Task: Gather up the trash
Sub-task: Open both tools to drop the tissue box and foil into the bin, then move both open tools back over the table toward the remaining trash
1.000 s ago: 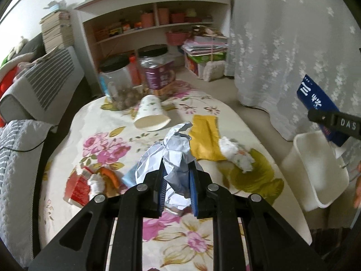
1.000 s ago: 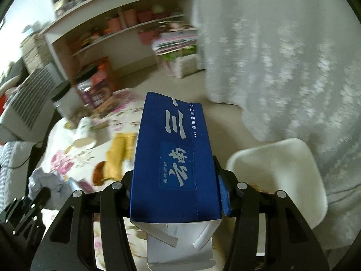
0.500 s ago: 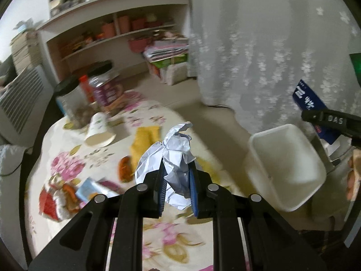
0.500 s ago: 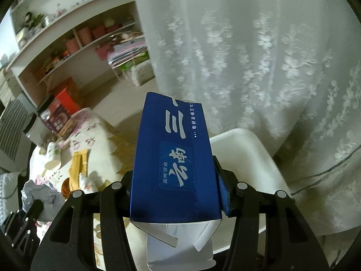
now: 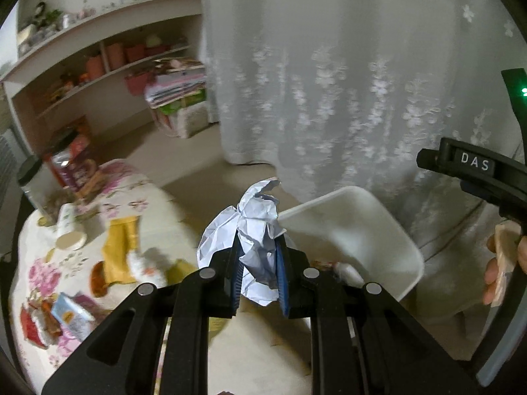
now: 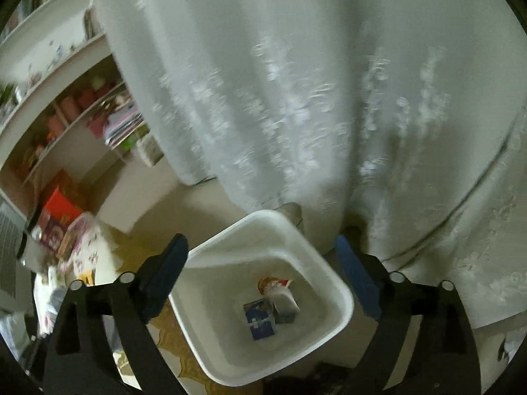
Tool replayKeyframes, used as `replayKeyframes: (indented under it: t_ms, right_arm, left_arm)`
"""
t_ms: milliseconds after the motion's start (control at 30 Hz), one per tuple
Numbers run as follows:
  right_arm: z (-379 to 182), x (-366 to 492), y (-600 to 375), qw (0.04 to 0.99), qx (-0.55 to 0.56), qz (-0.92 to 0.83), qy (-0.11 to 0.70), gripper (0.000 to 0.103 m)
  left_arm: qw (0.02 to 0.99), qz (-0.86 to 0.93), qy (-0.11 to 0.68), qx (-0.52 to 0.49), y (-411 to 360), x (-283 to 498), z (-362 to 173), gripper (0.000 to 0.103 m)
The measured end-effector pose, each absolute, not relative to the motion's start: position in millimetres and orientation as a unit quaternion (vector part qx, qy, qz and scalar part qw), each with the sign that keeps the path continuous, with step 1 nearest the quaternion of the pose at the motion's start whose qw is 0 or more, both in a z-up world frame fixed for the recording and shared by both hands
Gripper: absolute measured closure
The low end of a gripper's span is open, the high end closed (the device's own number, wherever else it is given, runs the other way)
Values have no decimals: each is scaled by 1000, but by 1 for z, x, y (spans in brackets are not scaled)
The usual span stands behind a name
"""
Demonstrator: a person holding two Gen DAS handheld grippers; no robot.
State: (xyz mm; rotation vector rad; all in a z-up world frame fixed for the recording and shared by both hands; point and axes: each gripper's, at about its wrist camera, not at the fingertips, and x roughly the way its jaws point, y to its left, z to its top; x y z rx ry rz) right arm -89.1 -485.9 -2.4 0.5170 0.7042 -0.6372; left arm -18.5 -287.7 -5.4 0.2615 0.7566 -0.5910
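Crumpled white paper [image 5: 258, 240] sits pinched in the left hand-held gripper [image 5: 260, 283], near the counter's [image 5: 148, 197] edge and short of the white bin [image 6: 263, 230]; released now, I judge it lands on the floor. The right hand-held gripper [image 6: 262, 273] is opening, empty, over the bin, where a blue carton [image 6: 259, 318] lies. Readable: "DAS" on the right gripper's side.

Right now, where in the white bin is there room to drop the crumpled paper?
The white bin is bare along its near and left walls. The blue box and small carton crowd the middle. The left gripper holds the crumpled paper.
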Motion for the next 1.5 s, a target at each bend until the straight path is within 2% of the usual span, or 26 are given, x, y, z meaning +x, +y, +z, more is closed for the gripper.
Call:
replayKeyframes:
  t_ms: [267, 333, 367, 400, 433, 567, 667, 900, 1100, 1200, 1500]
  right_arm:
    - [-2, -113, -511, 848, 259, -329, 324, 13]
    - [-2, -116, -517, 846, 262, -336, 321, 13]
    - [-1, -118, -520, 844, 265, -339, 319, 13]
    - [-2, -120, -523, 843, 268, -341, 318, 13]
    - [-2, -122, -526, 841, 273, -343, 317, 13]
    - [-2, -125, -526, 840, 278, -345, 314, 13]
    - [0, -120, -519, 844, 271, -342, 311, 9]
    - [9, -97, -469, 872, 214, -326, 297, 7]
    - [3, -71, -420, 885, 181, -298, 308, 7]
    - [-1, -57, -387, 895, 156, -279, 310, 7]
    - [-12, -28, -311, 914, 94, -222, 327, 7]
  left_arm:
    - [855, -337, 374, 122, -345, -31, -9, 85]
    - [843, -358, 383, 121, -359, -34, -11, 82]
    - [840, -362, 386, 121, -362, -35, -12, 79]
    - [837, -365, 390, 118, -365, -36, -13, 65]
    - [836, -367, 390, 115, -366, -36, -13, 57]
    - [839, -363, 389, 110, -358, -37, -12, 57]
    - [852, -346, 378, 113, -344, -36, -8, 57]
    - [885, -279, 351, 125, -295, -26, 1, 47]
    - [915, -199, 325, 130, -239, -13, 7, 47]
    - [924, -166, 315, 138, -213, -7, 9, 40]
    - [934, -89, 325, 119, -129, 13, 4, 39]
